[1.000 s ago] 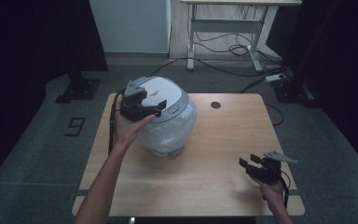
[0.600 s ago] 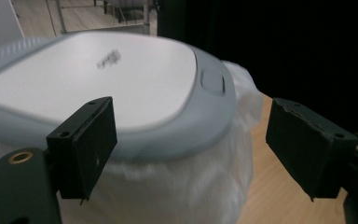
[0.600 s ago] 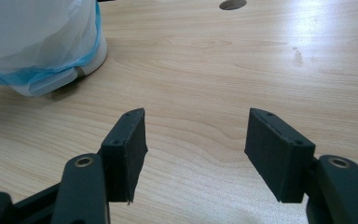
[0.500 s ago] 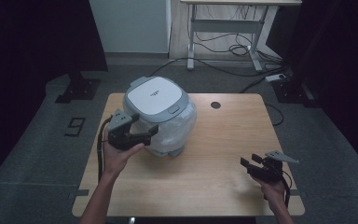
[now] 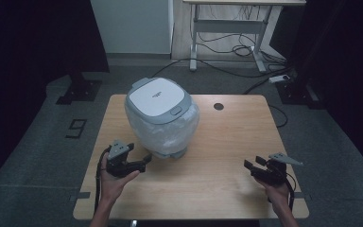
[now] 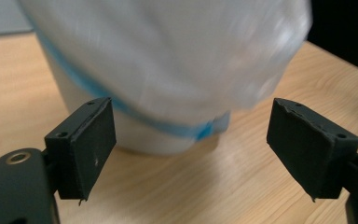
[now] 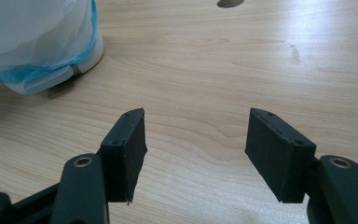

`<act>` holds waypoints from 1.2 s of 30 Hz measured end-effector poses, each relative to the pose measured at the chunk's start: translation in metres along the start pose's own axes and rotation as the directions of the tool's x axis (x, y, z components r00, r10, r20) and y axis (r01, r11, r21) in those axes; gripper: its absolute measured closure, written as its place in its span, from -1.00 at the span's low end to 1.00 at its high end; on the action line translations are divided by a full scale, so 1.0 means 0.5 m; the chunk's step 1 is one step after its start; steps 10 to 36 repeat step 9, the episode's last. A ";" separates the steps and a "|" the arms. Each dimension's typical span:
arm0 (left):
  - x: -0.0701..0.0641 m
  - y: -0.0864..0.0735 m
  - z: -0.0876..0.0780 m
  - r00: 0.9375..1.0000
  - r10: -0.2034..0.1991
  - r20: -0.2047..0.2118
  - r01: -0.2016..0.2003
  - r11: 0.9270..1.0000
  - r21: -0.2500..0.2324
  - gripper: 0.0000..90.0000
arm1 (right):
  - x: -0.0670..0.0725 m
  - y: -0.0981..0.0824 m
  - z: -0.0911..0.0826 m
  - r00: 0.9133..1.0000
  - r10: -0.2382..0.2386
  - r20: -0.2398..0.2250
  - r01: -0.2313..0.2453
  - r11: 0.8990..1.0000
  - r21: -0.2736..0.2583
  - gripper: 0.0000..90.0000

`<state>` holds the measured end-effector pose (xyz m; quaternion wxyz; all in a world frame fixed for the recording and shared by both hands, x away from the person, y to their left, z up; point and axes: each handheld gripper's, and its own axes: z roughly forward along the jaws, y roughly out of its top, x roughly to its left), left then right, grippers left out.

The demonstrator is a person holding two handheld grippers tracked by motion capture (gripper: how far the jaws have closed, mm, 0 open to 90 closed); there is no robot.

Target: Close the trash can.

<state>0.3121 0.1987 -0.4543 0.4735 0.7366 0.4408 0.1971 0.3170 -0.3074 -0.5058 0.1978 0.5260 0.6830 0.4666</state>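
A small white bin (image 5: 162,118) with a grey-rimmed lid stands on the wooden table (image 5: 227,142), wrapped in a translucent plastic liner with a blue edge (image 7: 51,65). My left gripper (image 5: 144,161) sits low near the table's front left, just in front of the bin's base, jaws open and empty. In the left gripper view the bin's liner (image 6: 168,60) is close ahead, blurred, between and beyond the open gripper (image 6: 191,149). My right gripper (image 5: 249,167) rests at the front right, open with nothing between its jaws; its own view shows the gripper (image 7: 196,140) over bare wood.
A round cable hole (image 5: 219,106) lies in the table's far side, also seen as a hole (image 7: 230,3) in the right gripper view. Beyond the table are a desk frame (image 5: 227,47) and floor cables (image 5: 264,75). Dark floor surrounds the table.
My left gripper came off the bin's lid and dropped down toward the front left of the table, beside the bin's base. The right gripper stayed put.
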 end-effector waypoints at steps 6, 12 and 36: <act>0.013 -0.017 0.012 1.000 -0.010 -0.009 0.011 0.999 0.032 -0.65 | -0.006 -0.002 0.001 1.000 0.002 0.010 -0.002 1.000 0.004 -0.17; 0.015 -0.021 0.014 1.000 -0.010 -0.011 0.010 0.999 0.035 -0.65 | -0.009 -0.002 0.000 1.000 0.002 0.014 -0.002 1.000 0.000 -0.18; 0.015 -0.021 0.014 1.000 -0.010 -0.011 0.010 0.999 0.035 -0.65 | -0.009 -0.002 0.000 1.000 0.002 0.014 -0.002 1.000 0.000 -0.18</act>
